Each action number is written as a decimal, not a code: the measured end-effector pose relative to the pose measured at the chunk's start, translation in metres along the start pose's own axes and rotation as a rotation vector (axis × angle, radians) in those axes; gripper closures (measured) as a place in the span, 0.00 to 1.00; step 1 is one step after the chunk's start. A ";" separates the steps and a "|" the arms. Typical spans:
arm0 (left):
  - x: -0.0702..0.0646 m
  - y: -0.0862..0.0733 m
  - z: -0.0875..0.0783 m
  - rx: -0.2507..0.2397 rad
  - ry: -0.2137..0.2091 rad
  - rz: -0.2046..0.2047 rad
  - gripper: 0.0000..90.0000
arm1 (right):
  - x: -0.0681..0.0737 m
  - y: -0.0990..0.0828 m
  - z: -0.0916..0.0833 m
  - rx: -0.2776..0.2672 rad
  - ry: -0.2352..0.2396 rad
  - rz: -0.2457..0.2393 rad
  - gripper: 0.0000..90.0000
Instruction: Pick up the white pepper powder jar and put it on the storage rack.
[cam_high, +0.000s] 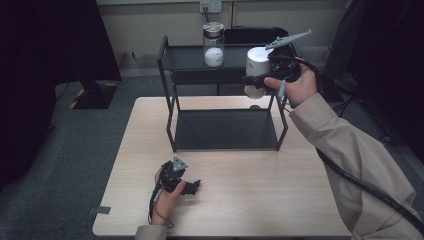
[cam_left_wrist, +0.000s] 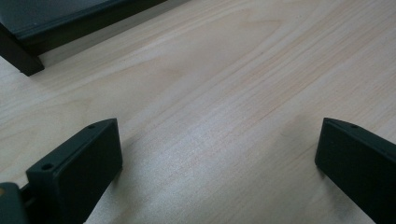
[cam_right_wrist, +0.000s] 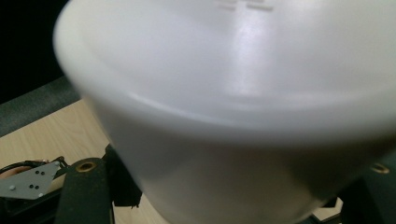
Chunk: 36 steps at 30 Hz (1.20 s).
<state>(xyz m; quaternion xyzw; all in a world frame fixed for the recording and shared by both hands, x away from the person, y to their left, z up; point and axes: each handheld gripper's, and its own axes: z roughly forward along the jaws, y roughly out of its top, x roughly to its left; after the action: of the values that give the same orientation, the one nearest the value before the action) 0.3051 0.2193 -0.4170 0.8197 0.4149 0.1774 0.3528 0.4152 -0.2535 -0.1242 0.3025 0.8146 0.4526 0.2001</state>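
My right gripper (cam_high: 256, 80) is shut on a white plastic container (cam_high: 258, 67), held in the air at the right front corner of a black two-tier rack (cam_high: 170, 75), about level with its top shelf. In the right gripper view the white container (cam_right_wrist: 243, 93) is blurred and very close, with my gripper (cam_right_wrist: 229, 198) and its dark jaws on either side of its lower part. My left gripper (cam_high: 195, 186) lies on the wooden table (cam_high: 250, 200) in front of the rack. Its jaws stand wide open over bare wood (cam_left_wrist: 217, 140), with nothing between them.
A glass jar (cam_high: 213, 45) with a metal lid and white contents stands on the rack's top shelf, left of the held container. The rack's lower shelf (cam_high: 225, 129) is bare. A rack foot (cam_left_wrist: 25, 63) shows ahead of the left gripper. Dark floor surrounds the table.
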 end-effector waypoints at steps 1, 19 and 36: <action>0.000 0.000 0.000 0.000 0.000 0.000 0.00 | 0.000 0.002 0.000 0.000 -0.003 0.000 0.34; 0.000 0.000 0.000 0.001 -0.001 0.001 0.00 | 0.001 0.038 -0.005 -0.021 -0.014 -0.001 0.34; 0.000 0.000 0.000 0.000 0.000 0.004 0.00 | 0.000 0.064 0.009 -0.039 -0.043 -0.002 0.34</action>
<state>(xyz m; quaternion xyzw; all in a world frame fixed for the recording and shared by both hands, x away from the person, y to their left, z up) 0.3052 0.2195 -0.4170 0.8206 0.4133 0.1781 0.3523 0.4406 -0.2219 -0.0735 0.3074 0.8016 0.4613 0.2241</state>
